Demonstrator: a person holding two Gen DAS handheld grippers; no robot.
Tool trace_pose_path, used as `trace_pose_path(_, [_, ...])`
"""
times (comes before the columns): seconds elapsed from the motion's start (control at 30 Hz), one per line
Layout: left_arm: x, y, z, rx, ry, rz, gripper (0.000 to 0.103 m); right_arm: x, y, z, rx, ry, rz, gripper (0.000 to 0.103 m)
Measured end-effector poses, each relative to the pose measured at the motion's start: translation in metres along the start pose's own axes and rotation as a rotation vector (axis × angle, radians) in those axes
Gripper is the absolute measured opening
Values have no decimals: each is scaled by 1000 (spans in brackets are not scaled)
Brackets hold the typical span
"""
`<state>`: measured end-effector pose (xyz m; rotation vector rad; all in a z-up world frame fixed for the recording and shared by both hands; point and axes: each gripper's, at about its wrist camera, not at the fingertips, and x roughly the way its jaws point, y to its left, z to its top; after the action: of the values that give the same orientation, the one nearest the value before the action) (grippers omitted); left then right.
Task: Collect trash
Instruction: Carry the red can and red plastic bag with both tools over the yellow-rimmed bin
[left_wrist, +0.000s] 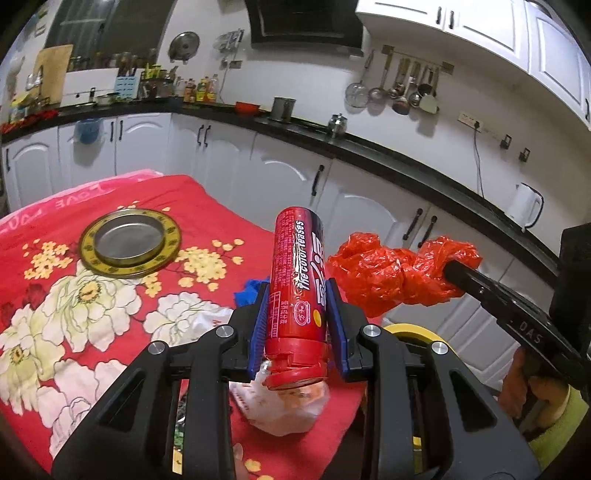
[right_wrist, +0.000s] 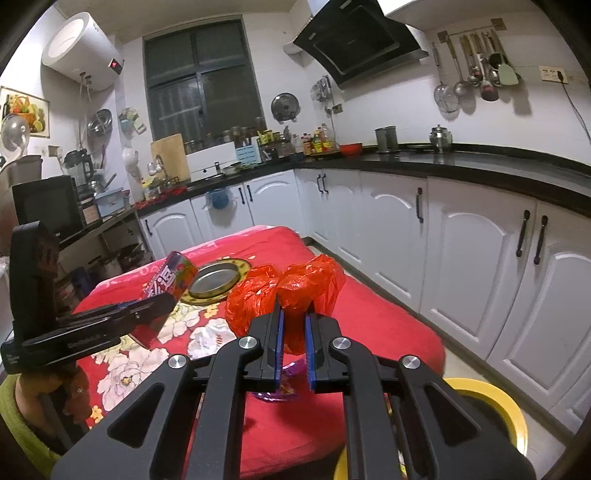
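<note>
My left gripper (left_wrist: 298, 299) is shut on a red candy tube (left_wrist: 298, 280) and holds it upright above the table's near edge. The tube also shows at the left of the right wrist view (right_wrist: 168, 280). My right gripper (right_wrist: 294, 325) is shut on a crumpled red plastic bag (right_wrist: 291, 288) and holds it in the air over the table. In the left wrist view the bag (left_wrist: 391, 273) hangs to the right of the tube. A white crumpled wrapper (left_wrist: 284, 406) and a blue scrap (left_wrist: 251, 291) lie on the table under my left gripper. A purple wrapper (right_wrist: 280, 391) lies under my right gripper.
The table has a red flowered cloth (left_wrist: 74, 295). A round metal lid with a gold rim (left_wrist: 130, 242) lies on it. A yellow bin (right_wrist: 491, 406) stands on the floor at the table's right, next to white cabinets (right_wrist: 461, 258) under a black countertop.
</note>
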<state>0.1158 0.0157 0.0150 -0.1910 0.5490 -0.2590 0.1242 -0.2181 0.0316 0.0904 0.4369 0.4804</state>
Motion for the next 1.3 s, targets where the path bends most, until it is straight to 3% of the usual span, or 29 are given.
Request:
trace_pose_path(0.67, [12, -43, -16, 43, 36, -77, 23, -37, -47, -23, 22, 13, -116, 9])
trace_pose_path(1.3, [45, -111, -37, 132, 117, -174, 23, -67, -97, -52, 66, 49, -224, 9])
